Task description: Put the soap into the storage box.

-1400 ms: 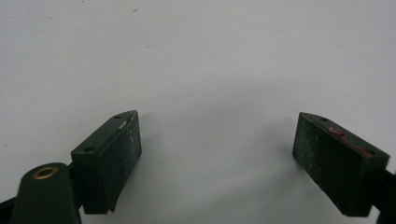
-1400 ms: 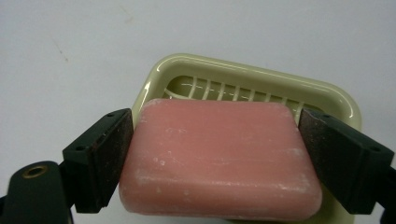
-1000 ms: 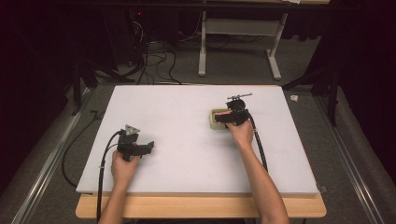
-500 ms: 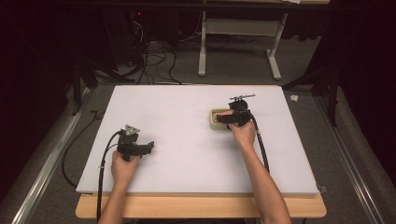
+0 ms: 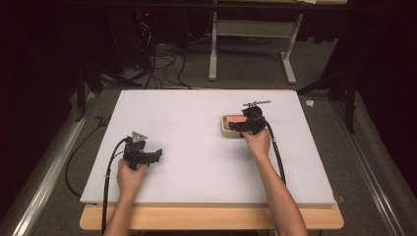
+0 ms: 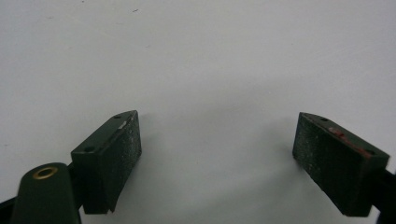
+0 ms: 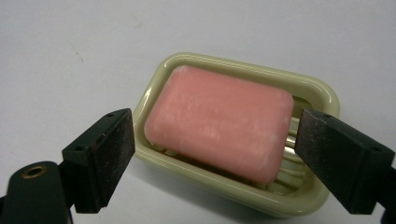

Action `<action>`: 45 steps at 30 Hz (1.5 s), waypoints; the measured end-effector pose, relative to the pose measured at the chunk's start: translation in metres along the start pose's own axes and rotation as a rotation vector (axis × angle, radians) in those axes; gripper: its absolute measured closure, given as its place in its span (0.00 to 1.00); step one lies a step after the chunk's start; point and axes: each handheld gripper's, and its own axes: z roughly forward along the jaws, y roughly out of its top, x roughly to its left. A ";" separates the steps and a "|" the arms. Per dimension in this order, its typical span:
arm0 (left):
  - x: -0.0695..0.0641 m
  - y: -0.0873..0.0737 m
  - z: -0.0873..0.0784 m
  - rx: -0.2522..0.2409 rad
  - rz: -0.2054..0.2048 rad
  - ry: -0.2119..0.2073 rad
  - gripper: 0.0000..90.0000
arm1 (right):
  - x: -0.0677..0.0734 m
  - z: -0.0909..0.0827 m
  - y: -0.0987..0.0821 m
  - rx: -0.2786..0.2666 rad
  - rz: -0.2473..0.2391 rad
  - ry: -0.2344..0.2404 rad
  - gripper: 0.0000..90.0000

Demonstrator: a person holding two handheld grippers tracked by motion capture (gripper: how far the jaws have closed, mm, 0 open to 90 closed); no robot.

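A pink bar of soap (image 7: 219, 122) lies in a pale green soap dish (image 7: 240, 70) on the white table. My right gripper (image 7: 215, 154) hovers over the dish, open, its jaws spread wide to either side of the soap without touching it. From above, the dish (image 5: 227, 126) sits right of the table's middle with the right gripper (image 5: 240, 126) at its right end. My left gripper (image 5: 156, 155) rests low over the near left of the table; its jaws (image 6: 215, 158) stand open over bare white surface.
The white table top (image 5: 196, 123) has a wooden front edge (image 5: 211, 217). Black cables trail from both grippers toward the near edge. Beyond the table stand a white desk frame (image 5: 253, 44) and tangled cables on the grey floor.
The right gripper has shifted slightly left and nearer, over the soap dish. The left gripper has not moved.
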 end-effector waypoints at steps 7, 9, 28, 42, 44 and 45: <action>0.000 0.000 0.000 0.000 0.001 0.001 0.18 | -0.004 -0.008 -0.007 -0.032 0.002 0.002 0.15; 0.000 0.000 0.000 -0.001 0.000 0.001 0.18 | -0.007 -0.013 -0.009 -0.040 0.005 0.000 0.15; 0.000 0.000 0.000 0.000 0.001 0.001 0.18 | -0.020 -0.053 -0.021 -0.135 0.000 -0.014 0.17; 0.000 0.000 0.000 0.002 0.002 0.004 0.17 | -0.029 -0.075 -0.034 -0.176 0.014 -0.008 0.19; 0.000 0.000 0.000 0.002 0.002 0.004 0.17 | -0.030 -0.079 -0.036 -0.189 0.012 -0.010 0.19; 0.000 0.000 0.000 0.002 0.002 0.004 0.17 | -0.030 -0.080 -0.037 -0.193 0.014 -0.008 0.19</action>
